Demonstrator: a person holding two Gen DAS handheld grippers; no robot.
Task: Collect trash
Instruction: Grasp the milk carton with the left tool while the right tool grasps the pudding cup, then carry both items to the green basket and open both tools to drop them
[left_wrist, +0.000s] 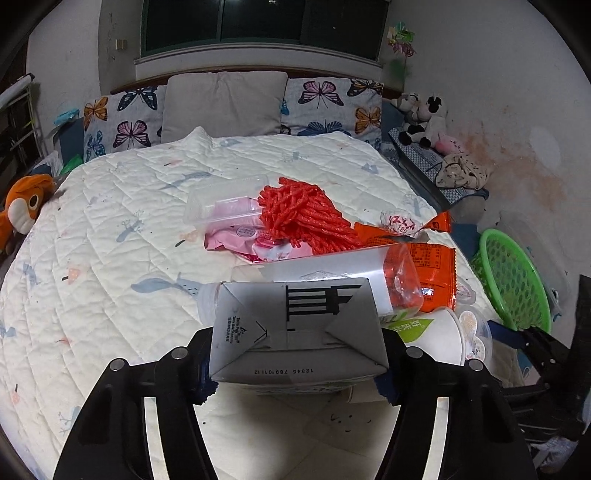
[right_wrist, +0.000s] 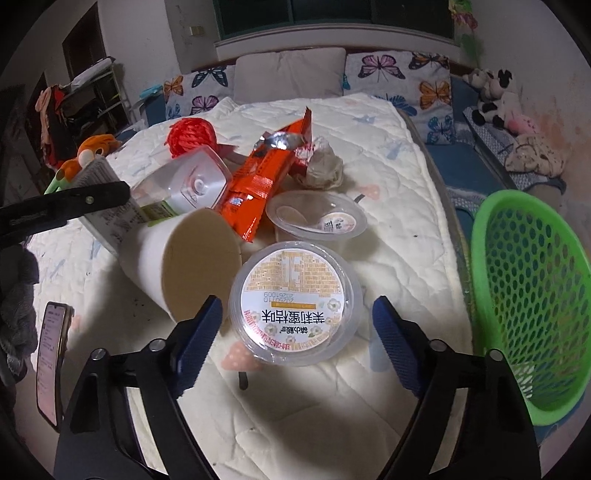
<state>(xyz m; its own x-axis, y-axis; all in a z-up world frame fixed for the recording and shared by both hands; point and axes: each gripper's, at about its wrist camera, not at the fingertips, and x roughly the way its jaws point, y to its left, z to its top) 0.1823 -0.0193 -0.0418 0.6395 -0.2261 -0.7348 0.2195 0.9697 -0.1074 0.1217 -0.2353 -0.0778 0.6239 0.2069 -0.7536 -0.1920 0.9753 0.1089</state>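
My left gripper (left_wrist: 295, 363) is shut on a grey drink carton (left_wrist: 295, 325), held over the quilted bed. Behind it lie a clear plastic bottle (left_wrist: 369, 275), an orange snack wrapper (left_wrist: 436, 266), a red string bundle (left_wrist: 306, 214) and a pink wrapper (left_wrist: 240, 232). My right gripper (right_wrist: 295, 339) is open, its blue pads on either side of a sealed jelly cup (right_wrist: 293, 302). A white paper cup (right_wrist: 181, 258) lies on its side to the left. An open clear cup (right_wrist: 317, 218), the orange wrapper (right_wrist: 258, 181) and a crumpled paper ball (right_wrist: 325, 166) lie beyond.
A green mesh basket (right_wrist: 532, 295) stands off the bed's right edge; it also shows in the left wrist view (left_wrist: 513, 277). A phone (right_wrist: 51, 362) lies at the left. Pillows (left_wrist: 225, 103) and plush toys (left_wrist: 424, 118) are at the head of the bed.
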